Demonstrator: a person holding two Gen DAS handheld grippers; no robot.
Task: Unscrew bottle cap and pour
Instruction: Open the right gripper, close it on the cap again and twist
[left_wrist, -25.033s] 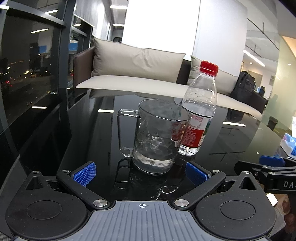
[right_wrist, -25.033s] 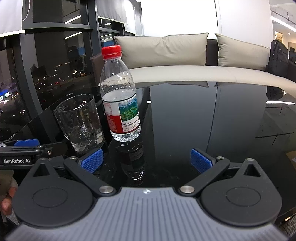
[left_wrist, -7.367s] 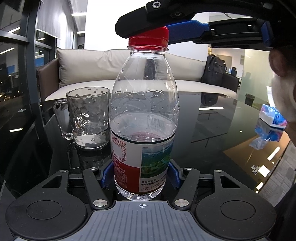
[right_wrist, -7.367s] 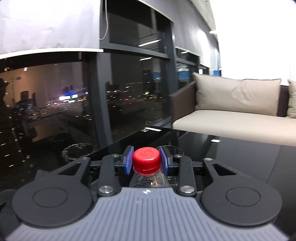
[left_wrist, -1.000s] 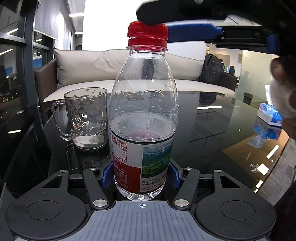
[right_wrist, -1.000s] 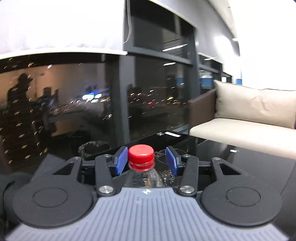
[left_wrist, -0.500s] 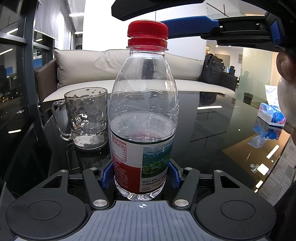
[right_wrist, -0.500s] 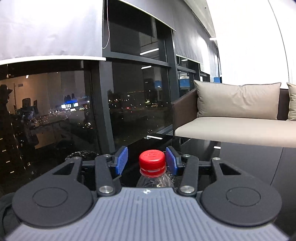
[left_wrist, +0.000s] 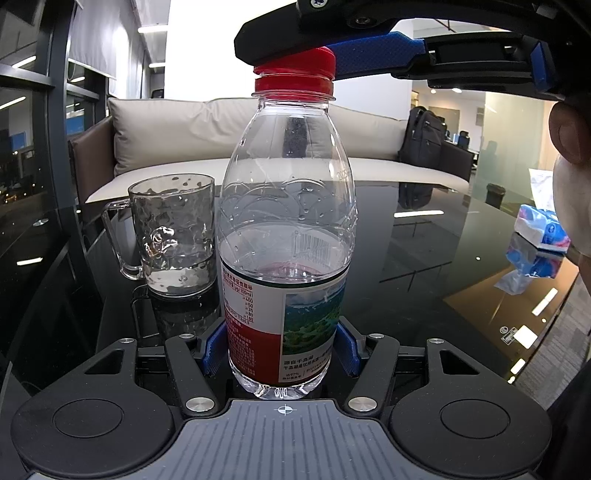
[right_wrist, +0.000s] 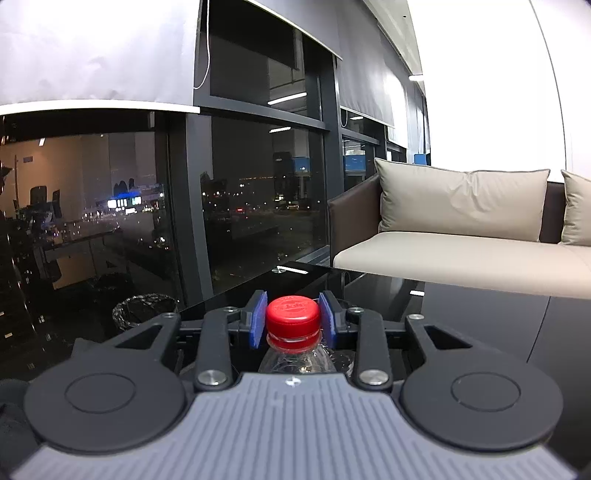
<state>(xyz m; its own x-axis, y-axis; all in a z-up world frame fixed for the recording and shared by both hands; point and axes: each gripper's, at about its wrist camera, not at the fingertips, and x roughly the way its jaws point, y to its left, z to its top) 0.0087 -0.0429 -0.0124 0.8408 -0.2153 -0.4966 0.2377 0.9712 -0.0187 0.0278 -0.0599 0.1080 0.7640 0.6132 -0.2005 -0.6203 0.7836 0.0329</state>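
Observation:
A clear water bottle (left_wrist: 288, 221), about half full, stands upright on the black glass table (left_wrist: 424, 258). My left gripper (left_wrist: 280, 350) is shut on its labelled lower body, blue pads on either side. The red cap (left_wrist: 295, 70) sits slightly raised on the neck. My right gripper (right_wrist: 293, 317) comes in level over the top; its jaws are closing and the blue pads press the cap (right_wrist: 293, 325) from both sides. In the left wrist view the right gripper (left_wrist: 332, 55) spans the top of the picture. A clear glass mug (left_wrist: 173, 236) stands behind and left of the bottle.
A beige sofa (left_wrist: 221, 140) runs along the far side of the table, with a black backpack (left_wrist: 424, 140) on its right end. A blue and white tissue pack (left_wrist: 539, 236) lies at the table's right. A person's hand (left_wrist: 569, 133) shows at the right edge.
The right gripper's pads, apart on both sides of the cap half a second ago, have come together onto it. The gripper dropped slightly over the bottle top. Left gripper and bottle stayed still.

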